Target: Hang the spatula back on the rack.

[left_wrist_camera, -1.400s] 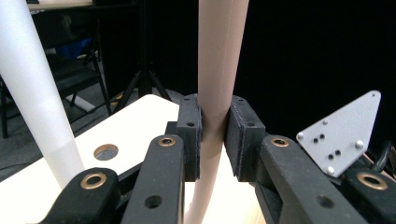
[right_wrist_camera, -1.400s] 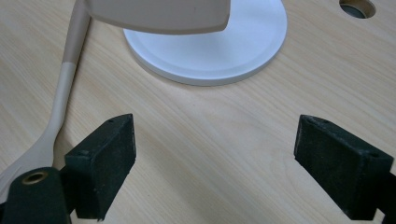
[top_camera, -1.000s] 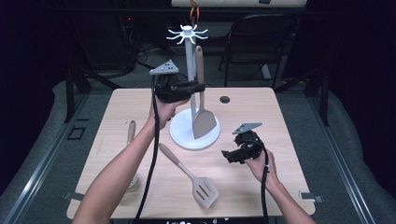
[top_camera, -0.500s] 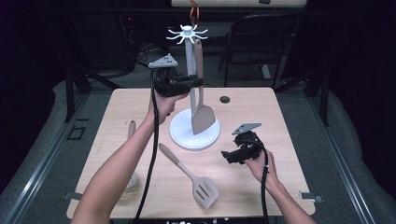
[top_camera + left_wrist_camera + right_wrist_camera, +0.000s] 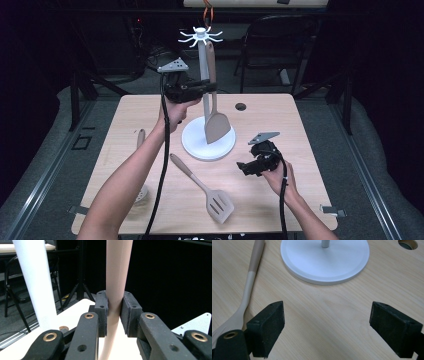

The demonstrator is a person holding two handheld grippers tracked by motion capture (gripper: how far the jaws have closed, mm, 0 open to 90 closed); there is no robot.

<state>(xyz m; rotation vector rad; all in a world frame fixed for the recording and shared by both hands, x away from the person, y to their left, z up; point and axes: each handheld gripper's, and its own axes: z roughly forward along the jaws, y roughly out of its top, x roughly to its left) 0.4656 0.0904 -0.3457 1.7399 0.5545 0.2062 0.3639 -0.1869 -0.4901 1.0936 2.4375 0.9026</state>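
The left gripper (image 5: 207, 89) clamps the solid turner (image 5: 216, 117) handle beside the rack (image 5: 200, 37) post; hanging is incomplete. The right gripper (image 5: 242, 167) rests open. The slotted turner (image 5: 207, 192) remains on the table (image 5: 300, 125).

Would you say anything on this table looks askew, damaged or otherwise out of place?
Nothing looks damaged or spilled. The slotted spatula lies slantwise on the table and a spoon rests near the left edge, while the left tool holds a solid spatula upright beside the white rack.
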